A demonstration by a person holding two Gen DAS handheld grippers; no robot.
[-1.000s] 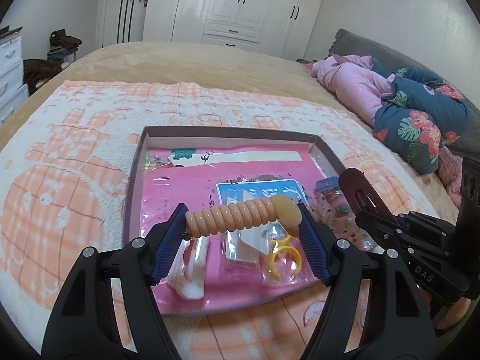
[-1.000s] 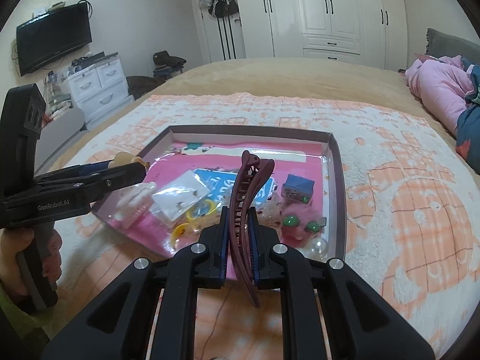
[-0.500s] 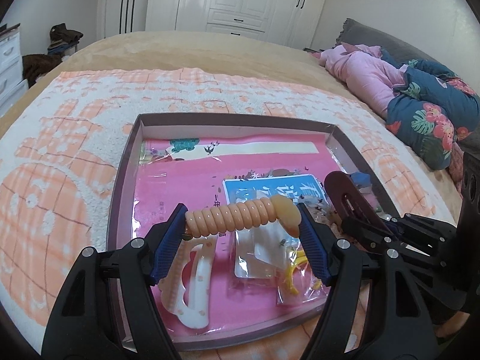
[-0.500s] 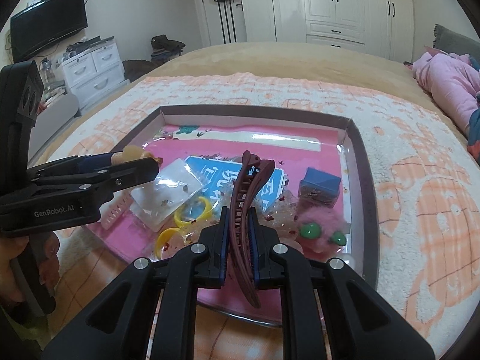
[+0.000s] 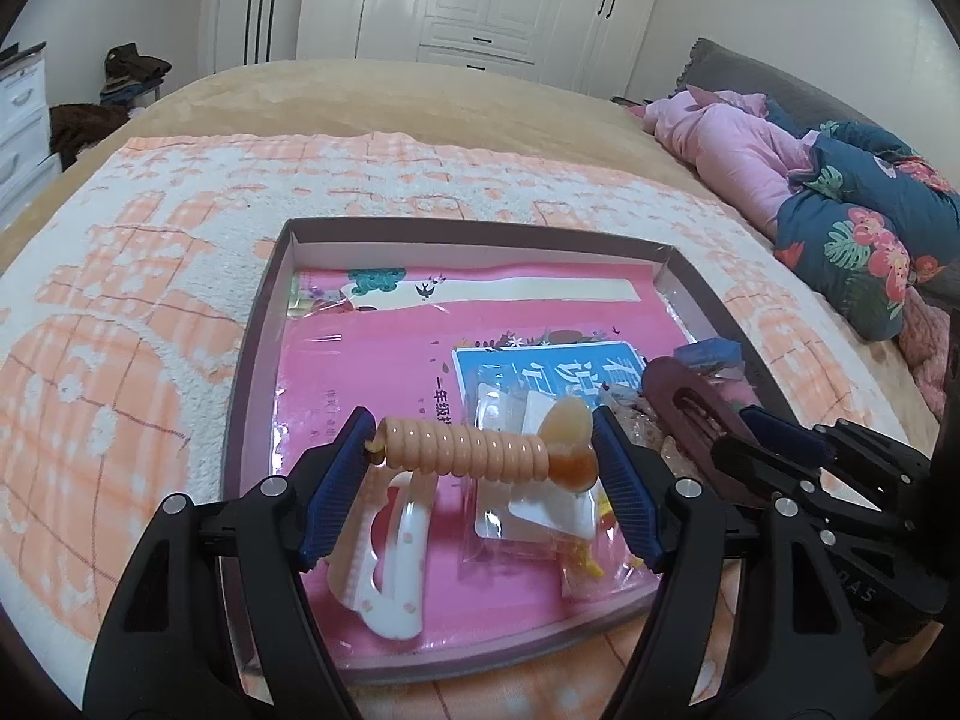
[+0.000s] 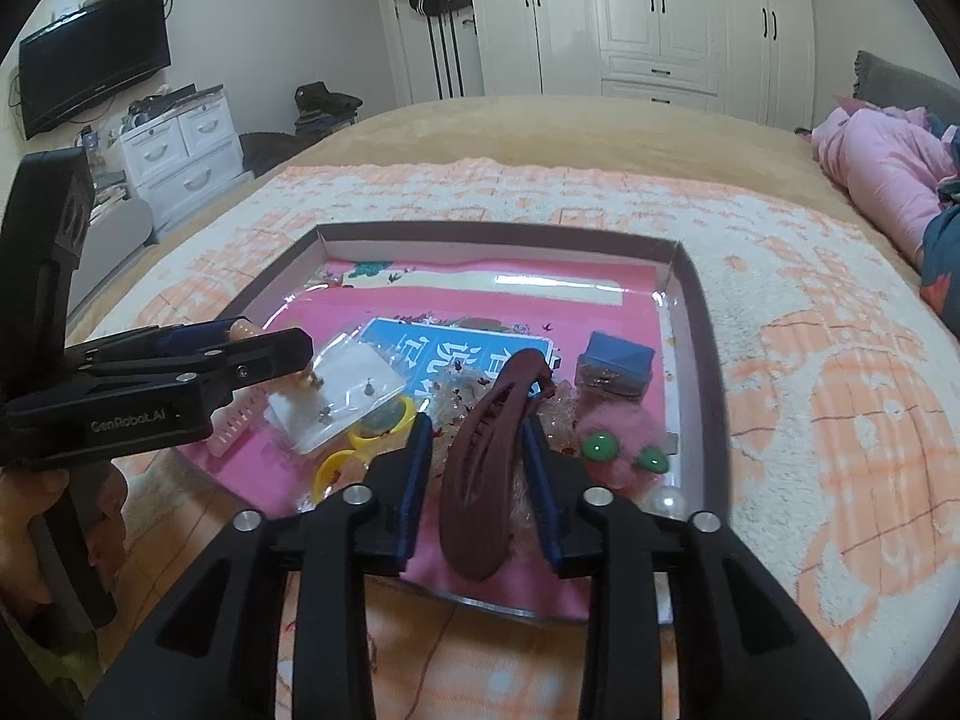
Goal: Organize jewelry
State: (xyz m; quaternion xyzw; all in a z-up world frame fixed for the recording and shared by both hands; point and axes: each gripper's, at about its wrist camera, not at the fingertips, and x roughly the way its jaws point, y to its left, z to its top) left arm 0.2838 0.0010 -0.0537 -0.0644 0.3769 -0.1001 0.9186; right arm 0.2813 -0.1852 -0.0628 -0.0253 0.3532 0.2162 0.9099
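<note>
A shallow brown-rimmed tray [image 5: 480,227] [image 6: 498,228] lined with pink paper lies on the bed. My left gripper [image 5: 480,450] is shut end to end on a peach spiral hair tie [image 5: 462,450] with an amber charm, just above the tray's near left part. My right gripper [image 6: 477,426] hovers over the near right part. Its jaws are opening and a maroon hair clip [image 6: 480,468] leans loose between them, with a gap at each pad. The left view shows the clip [image 5: 690,402] ahead of the right gripper's fingers.
The tray holds a white comb [image 5: 396,558], clear earring bags [image 6: 336,402], yellow rings [image 6: 336,468], a small blue box [image 6: 615,366], a pink fuzzy piece [image 6: 618,450] and a pearl [image 6: 669,504]. An orange-white blanket [image 5: 150,330] lies underneath. Bedding [image 5: 840,210] is piled at right.
The right jaws have parted from the maroon clip, which has tipped out of its upright stand. The left gripper still clamps the spiral hair tie.
</note>
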